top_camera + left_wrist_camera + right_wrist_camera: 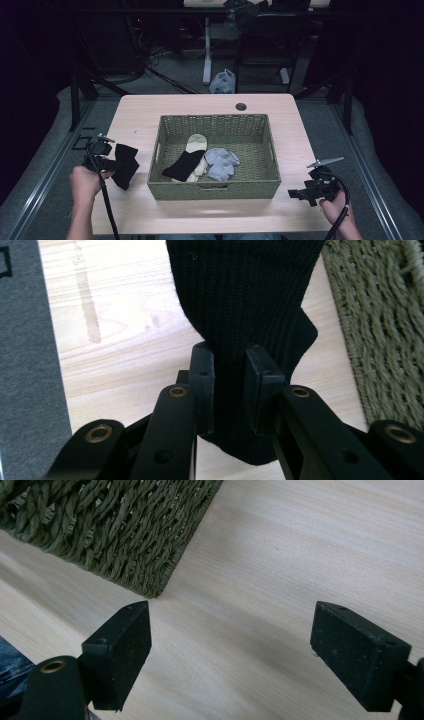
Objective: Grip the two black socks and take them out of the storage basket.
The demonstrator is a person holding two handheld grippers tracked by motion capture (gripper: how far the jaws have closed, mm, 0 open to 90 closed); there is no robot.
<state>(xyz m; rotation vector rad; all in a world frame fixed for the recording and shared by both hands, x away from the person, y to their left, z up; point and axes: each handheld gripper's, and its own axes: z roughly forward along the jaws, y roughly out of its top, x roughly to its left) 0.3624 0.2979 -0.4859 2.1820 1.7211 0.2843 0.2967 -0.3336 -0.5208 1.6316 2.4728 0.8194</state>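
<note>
A black sock (pixel 125 165) hangs from my left gripper (pixel 111 162), left of the woven green basket (pixel 215 190). The left gripper view has the jaws shut on the black sock (pixel 240 305), the gripper (pixel 229 390) held above the table's light wood with the basket (pixel 380 325) at the right edge. Inside the basket lie another black sock (pixel 182 165), a cream sock (pixel 196 145) and a grey sock (pixel 221 162). My right gripper (pixel 300 194) stands open over bare table to the right of the basket. Nothing sits between the jaws of my right gripper (pixel 232 652), and the basket's corner (pixel 125 530) lies beyond them.
The wooden table (pixel 310 150) has a round cable hole (pixel 241 106) at its far edge. A grey floor mat (pixel 25 390) borders the table on the left. Beyond the table stand a desk leg and a plastic bag (pixel 223 81) on the floor.
</note>
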